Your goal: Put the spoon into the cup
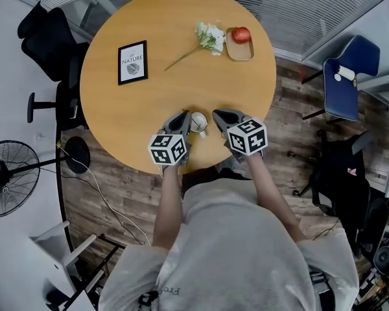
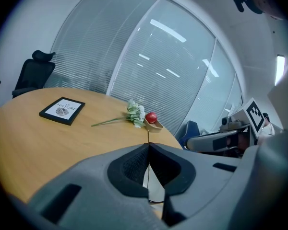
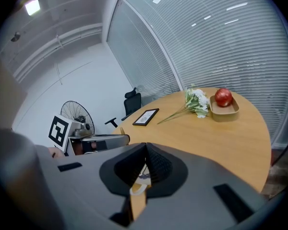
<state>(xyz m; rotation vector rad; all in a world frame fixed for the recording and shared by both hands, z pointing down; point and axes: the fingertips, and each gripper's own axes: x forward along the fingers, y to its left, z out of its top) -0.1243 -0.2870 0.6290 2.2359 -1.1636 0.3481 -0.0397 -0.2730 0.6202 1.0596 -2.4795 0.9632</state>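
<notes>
1 spoon (image 2: pixel 148 137) pinched by left tool (image 2: pixel 148 146), at cup (image 1: pixel 198 122) | right tool (image 3: pixel 145 145) pressed together (empty) | frame (image 1: pixel 132 62) reads "NATURE"

Head view: camera above near edge of round table (image 1: pixel 117 102), looks steeply down; whole tabletop in frame, wearer's torso at bottom.

Left gripper view: camera low over near edge, close behind own jaws, faces far and slightly right toward window blinds (image 2: pixel 134 56).

Right gripper view: same low height, faces far and left.

All three views share framed picture (image 1: pixel 132 62), white flower (image 1: pixel 209 37), apple (image 1: pixel 240 34).

Each gripper view also catches other side: right marker cube (image 2: pixel 255 115) at right edge of left gripper view, left marker cube (image 3: pixel 60 127) at left edge of right gripper view.
</notes>
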